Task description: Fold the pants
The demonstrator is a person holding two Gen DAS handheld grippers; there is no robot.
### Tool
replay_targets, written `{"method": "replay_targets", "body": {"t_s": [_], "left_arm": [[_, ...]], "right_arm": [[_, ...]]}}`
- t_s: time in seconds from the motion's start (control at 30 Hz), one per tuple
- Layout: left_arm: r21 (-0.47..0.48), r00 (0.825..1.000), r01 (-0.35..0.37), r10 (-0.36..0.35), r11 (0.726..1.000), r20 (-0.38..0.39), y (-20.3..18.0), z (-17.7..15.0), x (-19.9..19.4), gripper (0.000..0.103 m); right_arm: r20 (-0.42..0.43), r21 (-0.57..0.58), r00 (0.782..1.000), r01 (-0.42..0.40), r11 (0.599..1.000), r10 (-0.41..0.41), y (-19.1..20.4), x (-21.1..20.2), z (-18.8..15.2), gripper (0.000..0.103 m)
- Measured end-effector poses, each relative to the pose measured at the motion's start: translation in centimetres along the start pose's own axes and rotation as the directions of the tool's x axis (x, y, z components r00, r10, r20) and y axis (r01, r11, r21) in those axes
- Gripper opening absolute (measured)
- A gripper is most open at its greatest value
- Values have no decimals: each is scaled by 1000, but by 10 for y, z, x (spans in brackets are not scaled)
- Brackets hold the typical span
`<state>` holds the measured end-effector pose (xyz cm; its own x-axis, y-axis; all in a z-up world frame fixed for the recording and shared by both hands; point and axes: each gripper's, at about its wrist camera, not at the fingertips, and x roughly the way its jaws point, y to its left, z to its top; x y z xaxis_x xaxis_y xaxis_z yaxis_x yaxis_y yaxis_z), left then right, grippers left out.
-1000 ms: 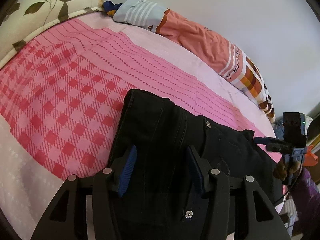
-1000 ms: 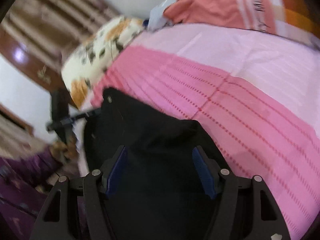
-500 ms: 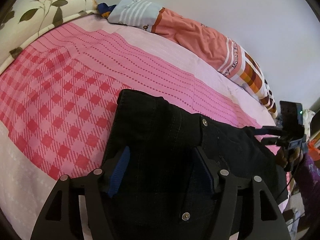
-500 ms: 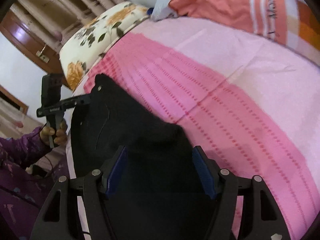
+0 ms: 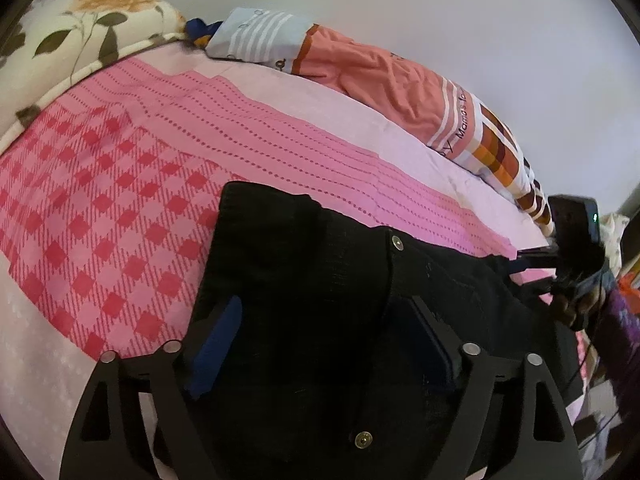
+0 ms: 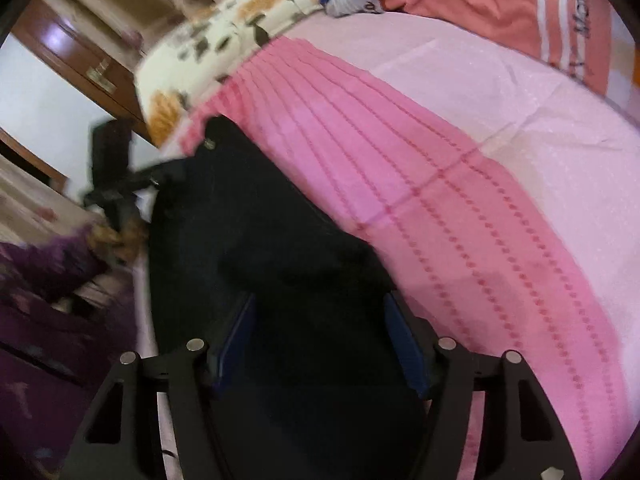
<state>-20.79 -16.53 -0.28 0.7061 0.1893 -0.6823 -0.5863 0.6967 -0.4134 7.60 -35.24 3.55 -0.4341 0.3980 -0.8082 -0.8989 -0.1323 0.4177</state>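
Note:
The black pants lie on the pink bedsheet, waistband end with metal buttons in the left wrist view. My left gripper is open, its blue-padded fingers spread wide over the waist area. My right gripper is open over the other end of the black pants. Each gripper shows small in the other's view: the right gripper at the pants' far edge, the left gripper likewise, blurred.
An orange and striped blanket lies along the wall at the back of the bed. A floral pillow sits at the head. A wooden cabinet stands beyond the bed. My purple sleeve is at the bed's near edge.
The left gripper's fingers have opened wider over the pants and shifted slightly. The right view has swung and is blurred; the pants stay on the bed.

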Motion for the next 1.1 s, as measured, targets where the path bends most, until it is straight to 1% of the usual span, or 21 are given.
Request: {"method": "replay_targets", "body": {"t_s": [0.1,0.17,0.27,0.33,0.37,0.4,0.43,0.47,0.5,0.57,0.63,0.67,0.7,0.77,0.8,0.83,0.87,0.9,1.0,1.07,1.1], "left_arm": [[15,1000,-5,5,1000,3,-3,-1,2,89],[11,1000,4,-5,1000,10,-3,-1,1,90],[-3,999,29,-29,1000,29,0,-2,0,92],[-16,998,46,-45,999,52,2,-5,-1,93],[-20,997,51,-50,998,62,3,-6,-2,93],[-23,996,55,-54,998,69,4,-6,-2,93],[-25,995,60,-58,998,75,4,-7,-3,93],[-28,994,71,-69,997,85,6,-9,-3,93],[-32,992,84,-81,996,99,8,-10,-4,93],[-37,986,111,-105,993,128,12,-15,-5,93],[-46,983,124,-117,991,142,14,-16,-6,93],[-48,982,129,-121,991,143,15,-15,-6,93],[-50,981,134,-126,990,145,16,-15,-7,93],[-61,977,154,-143,986,157,19,-17,-8,93],[-66,976,162,-149,985,161,20,-18,-8,93],[-73,974,168,-155,983,164,22,-17,-8,93],[-73,974,170,-156,983,164,22,-18,-9,93],[-72,974,169,-155,983,164,22,-18,-9,93],[-67,976,160,-148,985,162,20,-17,-8,93],[-72,974,170,-157,983,166,21,-18,-9,93],[-76,972,177,-162,981,169,22,-18,-9,93]], "right_arm": [[-42,-28,998,-47,998,46,9,11,4,66],[-40,-35,996,-76,996,75,11,10,7,66],[28,13,992,-123,992,123,0,1,12,66],[69,50,989,-133,990,129,-6,6,12,63],[81,56,992,-99,993,95,-6,11,13,56],[91,51,994,-64,997,59,-5,13,12,43],[117,48,993,-25,999,20,-3,12,10,36],[140,60,990,-7,998,-1,-4,8,7,19],[179,81,984,-1,997,-13,-6,2,4,16],[227,106,973,3,994,-27,-9,-6,-1,13],[197,88,974,94,992,-110,-1,3,3,13],[195,76,970,135,988,-148,4,6,5,12],[207,84,965,149,985,-164,4,4,7,9],[282,150,939,161,975,-198,-6,-11,4,4],[311,205,930,137,969,-197,-20,-19,3,1],[307,232,926,153,961,-221,-29,-20,3,1],[293,227,923,188,956,-251,-31,-19,4,1],[294,213,925,181,960,-240,-29,-19,5,1],[355,173,914,141,975,-195,-17,-34,4,2],[386,114,893,201,973,-229,1,-48,5,4],[394,70,897,191,979,-203,11,-53,7,4]]}}
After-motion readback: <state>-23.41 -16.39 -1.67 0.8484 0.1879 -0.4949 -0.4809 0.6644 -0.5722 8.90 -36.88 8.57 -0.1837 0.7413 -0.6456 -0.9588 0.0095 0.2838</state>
